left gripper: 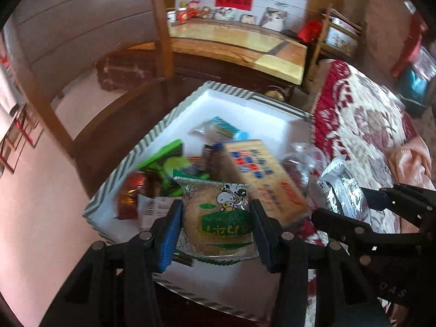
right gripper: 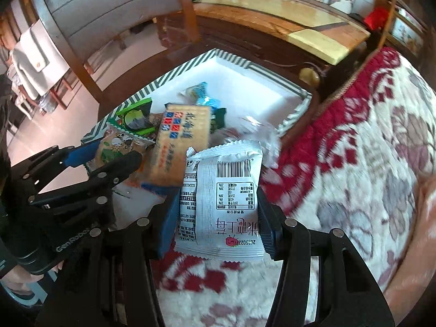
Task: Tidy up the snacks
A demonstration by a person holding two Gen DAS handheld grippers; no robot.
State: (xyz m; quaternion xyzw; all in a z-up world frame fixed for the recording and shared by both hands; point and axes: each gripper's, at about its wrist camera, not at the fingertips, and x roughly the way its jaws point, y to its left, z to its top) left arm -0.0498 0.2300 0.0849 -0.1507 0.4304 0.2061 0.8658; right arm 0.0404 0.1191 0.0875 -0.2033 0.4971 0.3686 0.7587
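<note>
A bed covered with a red-and-cream flowered blanket [right gripper: 354,141] carries the things. At its edge sits a shallow white box [left gripper: 239,109] with a striped rim, holding a loose pile of snack packets [left gripper: 190,163].

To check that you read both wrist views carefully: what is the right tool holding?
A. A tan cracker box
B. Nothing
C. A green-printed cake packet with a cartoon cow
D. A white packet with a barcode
D: in the right wrist view the right tool clamps the white packet with a barcode between its pads, above the floral blanket.
</note>
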